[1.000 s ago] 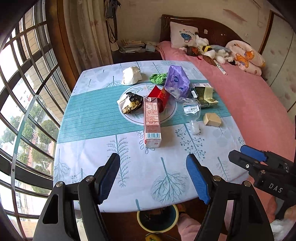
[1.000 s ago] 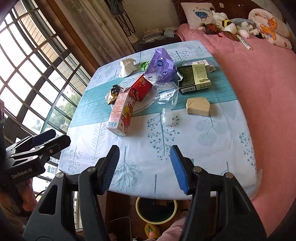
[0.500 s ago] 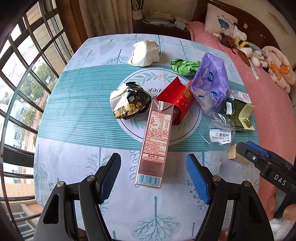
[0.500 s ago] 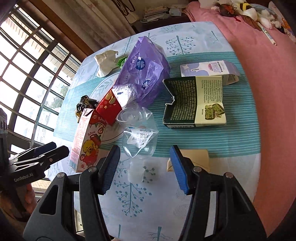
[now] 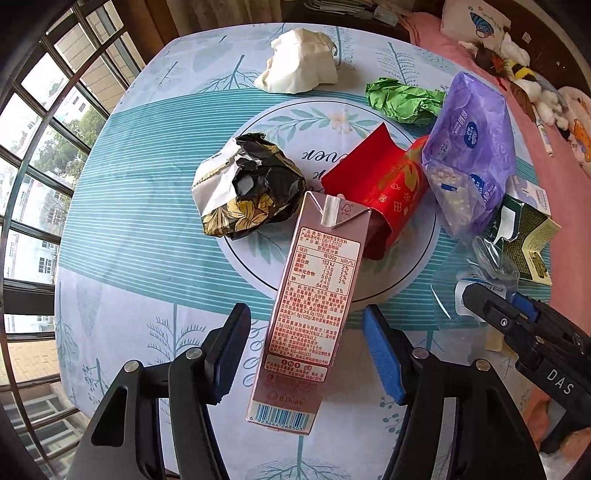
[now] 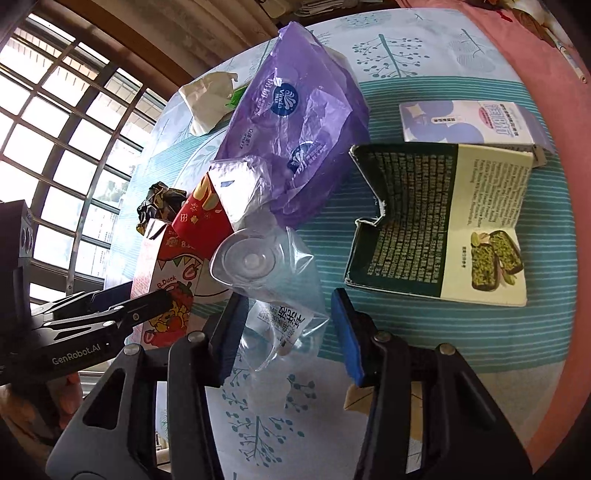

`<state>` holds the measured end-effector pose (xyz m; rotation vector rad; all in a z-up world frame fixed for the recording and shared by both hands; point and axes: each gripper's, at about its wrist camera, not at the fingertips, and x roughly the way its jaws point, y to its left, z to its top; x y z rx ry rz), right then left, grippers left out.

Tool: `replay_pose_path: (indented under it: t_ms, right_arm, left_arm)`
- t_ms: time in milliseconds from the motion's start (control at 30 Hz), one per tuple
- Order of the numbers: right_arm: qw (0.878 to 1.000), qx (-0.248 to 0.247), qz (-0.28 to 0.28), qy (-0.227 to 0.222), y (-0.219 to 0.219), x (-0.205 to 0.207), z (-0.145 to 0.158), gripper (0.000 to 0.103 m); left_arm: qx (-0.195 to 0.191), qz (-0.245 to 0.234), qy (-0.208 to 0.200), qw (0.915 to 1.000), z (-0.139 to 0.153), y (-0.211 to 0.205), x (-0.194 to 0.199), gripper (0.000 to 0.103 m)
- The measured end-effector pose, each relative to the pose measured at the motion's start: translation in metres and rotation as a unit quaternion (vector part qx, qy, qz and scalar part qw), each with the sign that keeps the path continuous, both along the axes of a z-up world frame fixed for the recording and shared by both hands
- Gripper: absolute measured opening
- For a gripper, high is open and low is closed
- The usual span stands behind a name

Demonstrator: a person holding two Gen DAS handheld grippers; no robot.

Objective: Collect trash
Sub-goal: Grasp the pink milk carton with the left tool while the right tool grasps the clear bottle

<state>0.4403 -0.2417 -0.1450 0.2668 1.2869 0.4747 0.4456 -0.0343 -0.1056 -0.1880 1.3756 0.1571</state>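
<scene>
A home bedroom, a bed with a pink cover [image 5: 532, 122] just beside the table, a pillow [image 5: 476, 18] and soft toys [image 5: 513, 70] on it; a leaf-print tablecloth [image 5: 147, 192], a gridded window [image 5: 40, 122], curtains [image 5: 207, 14]

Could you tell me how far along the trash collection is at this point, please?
Nothing looks collected yet. The left tool is open around the pink milk carton, and the right tool is open around the crushed clear bottle; neither is gripped. Still on the table: the purple bag, red packet, green paper, white tissue and green box.
</scene>
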Motion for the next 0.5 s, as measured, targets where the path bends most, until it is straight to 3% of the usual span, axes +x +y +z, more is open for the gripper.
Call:
replay_pose_path:
  t_ms: [100,167,500]
  right_arm:
    - [1.000,0.001,0.001,-0.001,0.005,-0.001,-0.004,0.034]
    - [1.000,0.005,0.001,-0.005,0.008,-0.002,-0.005,0.022]
    - [0.999,0.017,0.002,-0.043,0.018,-0.031,0.030,0.020]
  left_arm:
    - [-0.001,0.000,0.000,1.0000,-0.006,0.000,0.004,0.050]
    - [-0.001,0.001,-0.005,1.0000,-0.010,0.000,0.004,0.045]
    - [-0.001,-0.002,-0.048,0.9988,0.012,0.005,-0.024,0.041]
